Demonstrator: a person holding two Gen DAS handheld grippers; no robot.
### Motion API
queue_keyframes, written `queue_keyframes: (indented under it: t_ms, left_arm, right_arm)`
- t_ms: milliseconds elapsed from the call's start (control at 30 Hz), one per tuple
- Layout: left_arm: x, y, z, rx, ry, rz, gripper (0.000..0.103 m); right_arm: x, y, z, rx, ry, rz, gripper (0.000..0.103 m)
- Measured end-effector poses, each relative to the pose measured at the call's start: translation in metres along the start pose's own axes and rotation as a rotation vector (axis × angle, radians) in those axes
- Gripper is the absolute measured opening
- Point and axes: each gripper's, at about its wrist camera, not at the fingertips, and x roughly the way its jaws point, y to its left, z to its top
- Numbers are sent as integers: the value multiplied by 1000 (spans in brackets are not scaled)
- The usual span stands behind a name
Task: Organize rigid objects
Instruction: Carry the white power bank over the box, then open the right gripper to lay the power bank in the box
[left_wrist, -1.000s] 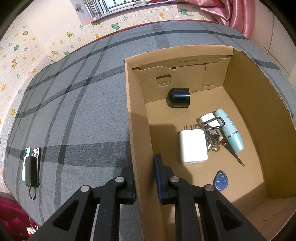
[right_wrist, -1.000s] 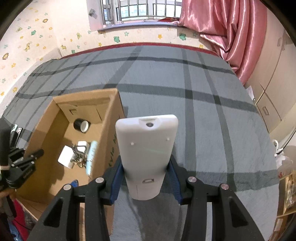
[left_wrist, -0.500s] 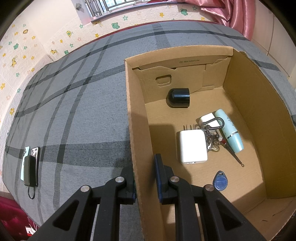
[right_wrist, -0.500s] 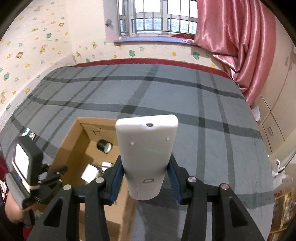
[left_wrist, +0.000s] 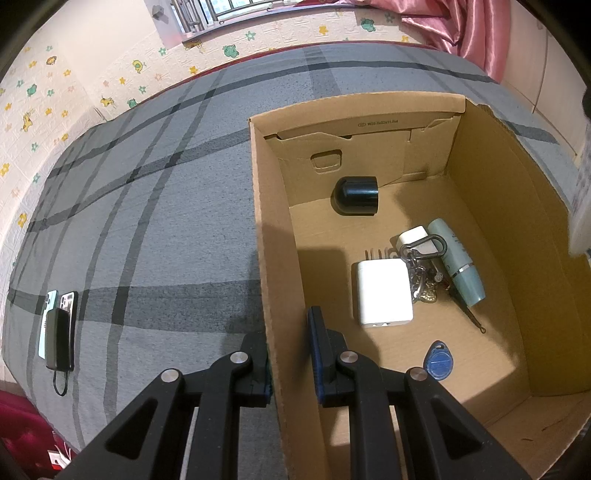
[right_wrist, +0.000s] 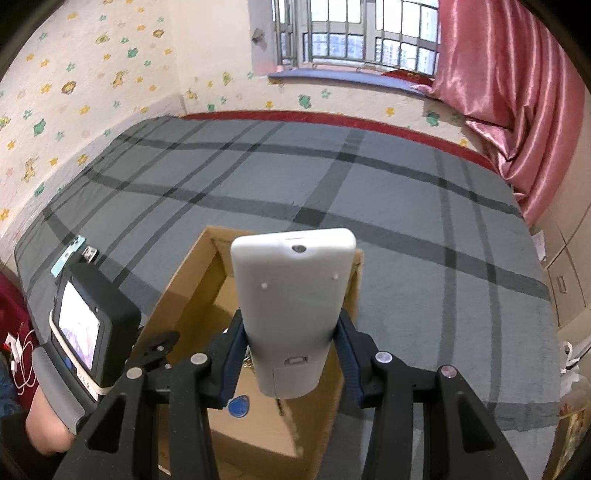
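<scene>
Two grippers are working: our right gripper (right_wrist: 288, 354) is clamping a white remote (right_wrist: 291, 306) above the box (left_wrist: 480, 206), its long axis pointing forward and away from us. Our left gripper (left_wrist: 290, 354) is pinching the box's near-left wall. Inside are lying a black cap (left_wrist: 356, 194), charger (left_wrist: 384, 291), keys (left_wrist: 421, 269), teal tube (left_wrist: 458, 262) and blue fob (left_wrist: 437, 362).
</scene>
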Motion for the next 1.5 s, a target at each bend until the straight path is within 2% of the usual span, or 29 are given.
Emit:
queue_keyframes:
  t_ms: [367, 867, 1000, 1300, 1367, 1433, 1500]
  left_arm:
    - [0, -1, 0, 0, -2, 0, 17]
    - [0, 0, 0, 2, -3, 2, 17]
    - [1, 0, -1, 3, -4, 3, 17]
    - [-1, -1, 0, 5, -3, 5, 17]
    - [-1, -1, -1, 4, -3, 5, 17]
    - [-1, -1, -1, 5, -3, 4, 17]
    - [0, -1, -1, 6, -2, 7, 17]
  right_arm:
    - [47, 25, -22, -21, 120, 32, 49]
    - [108, 31, -36, 1, 294, 33, 49]
    - [119, 29, -38, 14, 322, 34, 49]
    - [122, 30, -39, 12, 318, 28, 49]
    - [121, 30, -38, 15, 311, 34, 52]
    - [119, 29, -37, 20, 301, 39, 67]
    - [115, 28, -35, 24, 282, 32, 72]
